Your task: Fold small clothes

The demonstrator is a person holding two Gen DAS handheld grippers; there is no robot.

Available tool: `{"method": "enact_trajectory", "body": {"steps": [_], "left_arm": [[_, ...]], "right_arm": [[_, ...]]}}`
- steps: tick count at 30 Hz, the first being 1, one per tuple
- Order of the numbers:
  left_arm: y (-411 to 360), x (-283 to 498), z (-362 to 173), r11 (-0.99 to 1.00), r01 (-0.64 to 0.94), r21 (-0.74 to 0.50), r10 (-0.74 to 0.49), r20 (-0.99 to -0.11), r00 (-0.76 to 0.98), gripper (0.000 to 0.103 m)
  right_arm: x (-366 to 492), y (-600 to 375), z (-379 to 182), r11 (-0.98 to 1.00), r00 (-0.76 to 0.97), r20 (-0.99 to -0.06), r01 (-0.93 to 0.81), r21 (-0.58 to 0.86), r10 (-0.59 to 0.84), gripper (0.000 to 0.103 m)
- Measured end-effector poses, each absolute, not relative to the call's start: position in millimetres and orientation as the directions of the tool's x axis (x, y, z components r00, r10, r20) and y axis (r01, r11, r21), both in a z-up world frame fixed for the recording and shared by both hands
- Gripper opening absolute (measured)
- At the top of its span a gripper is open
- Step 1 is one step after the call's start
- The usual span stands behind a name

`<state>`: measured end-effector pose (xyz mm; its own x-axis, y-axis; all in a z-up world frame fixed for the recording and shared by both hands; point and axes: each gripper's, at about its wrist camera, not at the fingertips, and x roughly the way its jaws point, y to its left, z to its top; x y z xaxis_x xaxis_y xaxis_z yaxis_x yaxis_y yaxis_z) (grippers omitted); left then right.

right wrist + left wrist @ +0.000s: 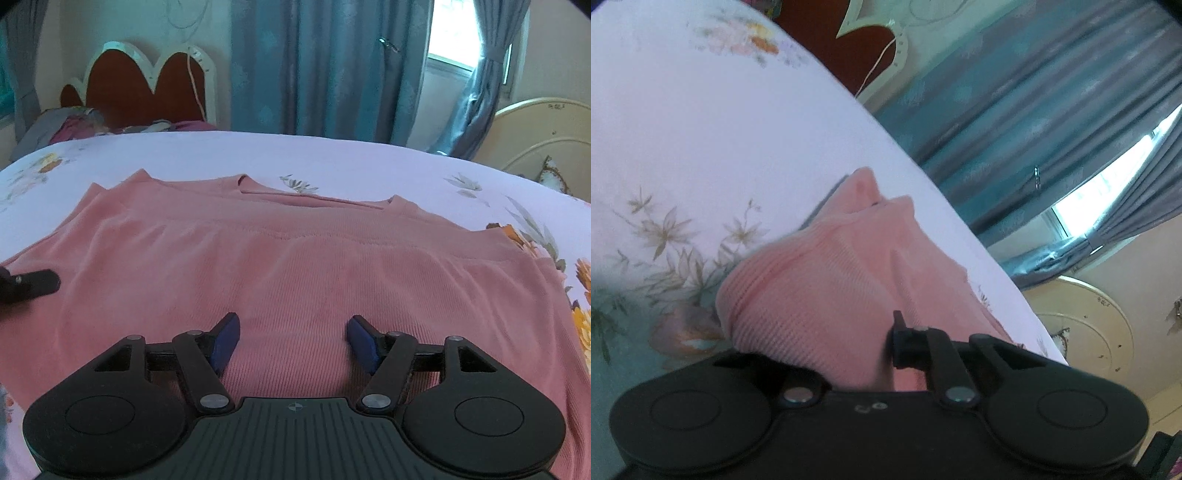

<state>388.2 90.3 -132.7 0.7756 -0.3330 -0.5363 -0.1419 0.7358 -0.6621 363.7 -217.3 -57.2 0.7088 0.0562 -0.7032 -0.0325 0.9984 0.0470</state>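
**Pink top on floral sheet: grip at the left edge, spread jaws at the hem**

Pink top: ribbed knit, laid flat on bed sheet, neckline at the far side, hem at the near side. Left and right edges both short of the sheet's borders; bare sheet visible beyond the neckline and to the right of the shoulder.

Left gripper: clenched on a fold of the top, fabric bunched up and mounded over the jaws. Only one black finger visible in the left wrist view, the other buried under cloth. Seen from the right wrist view as a black tip at the top's left edge.

Right gripper: released, blue pads well apart, poised over the near part of the top, ribbed cloth in plain sight between them. Contact between pads and cloth not determinable.

Surroundings: sheet's far edge close past the bunched fabric in the left wrist view, then curtains and a lit window. Red headboard at far left, cream footboard at far right.
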Motion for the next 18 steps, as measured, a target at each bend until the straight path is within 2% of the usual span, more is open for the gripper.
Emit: {"method": "enact_trajectory", "body": {"steps": [3, 7, 13, 16, 18], "left_arm": [[71.0, 384.6, -110.7, 0.795, -0.094, -0.599, -0.294, -0.516, 0.805, 0.01], [31.2, 383.7, -69.1, 0.871, 0.049, -0.488, -0.304, -0.46, 0.834, 0.01], [-76.8, 383.1, -28.4, 0.874, 0.344, -0.343, -0.469, -0.415, 0.779, 0.01], [-140.0, 365.5, -27.0, 0.819, 0.492, -0.295, -0.574, -0.413, 0.707, 0.01], [-178.6, 352.5, -37.8, 0.777, 0.574, -0.26, -0.624, -0.442, 0.645, 0.01]], "right_arm": [[358.9, -229.9, -49.3, 0.992, 0.724, -0.681, -0.038, 0.116, 0.108, 0.065], [344.1, -263.9, -31.1, 0.974, 0.752, -0.639, -0.013, 0.228, 0.16, 0.066], [308.0, -341.4, -11.1, 0.953, 0.783, -0.607, 0.062, 0.296, 0.137, 0.066], [282.9, -387.9, -8.6, 0.946, 0.797, -0.598, 0.129, 0.298, 0.079, 0.066], [268.6, -417.4, -10.3, 0.941, 0.794, -0.606, 0.173, 0.292, 0.042, 0.066]]}}
